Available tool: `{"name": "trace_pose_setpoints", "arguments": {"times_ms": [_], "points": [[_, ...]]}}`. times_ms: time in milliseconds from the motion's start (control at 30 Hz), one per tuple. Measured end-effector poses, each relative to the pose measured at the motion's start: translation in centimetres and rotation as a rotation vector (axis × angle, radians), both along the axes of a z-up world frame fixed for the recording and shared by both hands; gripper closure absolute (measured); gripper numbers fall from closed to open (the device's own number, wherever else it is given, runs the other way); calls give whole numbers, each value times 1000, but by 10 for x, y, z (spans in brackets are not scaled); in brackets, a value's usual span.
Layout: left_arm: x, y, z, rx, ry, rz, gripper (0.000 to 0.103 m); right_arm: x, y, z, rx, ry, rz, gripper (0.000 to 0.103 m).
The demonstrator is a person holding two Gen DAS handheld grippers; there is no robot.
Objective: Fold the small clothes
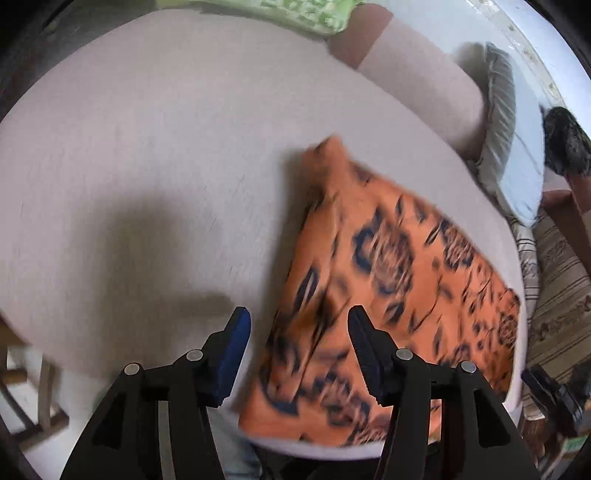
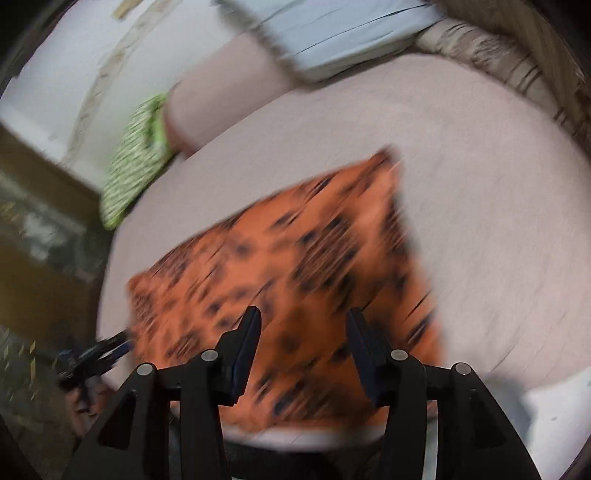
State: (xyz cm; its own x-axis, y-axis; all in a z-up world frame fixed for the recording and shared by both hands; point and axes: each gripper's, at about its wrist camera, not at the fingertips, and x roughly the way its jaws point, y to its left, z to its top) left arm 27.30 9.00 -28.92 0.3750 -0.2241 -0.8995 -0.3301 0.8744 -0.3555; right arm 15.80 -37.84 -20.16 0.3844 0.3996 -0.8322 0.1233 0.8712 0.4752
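Both grippers stand with their jaws apart and nothing between the pads. The left gripper (image 1: 299, 325) hangs above the near left edge of the orange printed garment (image 1: 388, 295), and the right gripper (image 2: 303, 328) hangs over the same garment's near middle (image 2: 288, 277); the blur hides whether any fingertip brushes the cloth.

That garment lies spread out and roughly flat on the pale pink bed (image 1: 147, 147), close to its near edge, one corner pointing toward the far side. It appears already doubled into a rough rectangle, though the smear makes the layers hard to count.

It looks like thin, light woven fabric: limp, with no stiffness of its own, so it should sag from wherever it is pinched and drag easily over the sheet. It is probably not slippery enough to escape ridged pads, and not fragile. A hold at two corners of one edge, catching every layer, seems best; a mid-edge pinch would likely let the corners droop and spoil the fold.

A green patterned cushion (image 2: 136, 158) and a pale blue pillow (image 2: 332, 33) lie well apart from it.
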Motion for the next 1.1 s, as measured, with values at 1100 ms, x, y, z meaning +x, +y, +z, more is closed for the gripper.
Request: {"name": "trace_pose_setpoints", "arguments": {"times_ms": [1100], "points": [[-30, 25, -55, -343, -125, 39, 89, 120, 328, 8, -43, 182, 590, 40]]}}
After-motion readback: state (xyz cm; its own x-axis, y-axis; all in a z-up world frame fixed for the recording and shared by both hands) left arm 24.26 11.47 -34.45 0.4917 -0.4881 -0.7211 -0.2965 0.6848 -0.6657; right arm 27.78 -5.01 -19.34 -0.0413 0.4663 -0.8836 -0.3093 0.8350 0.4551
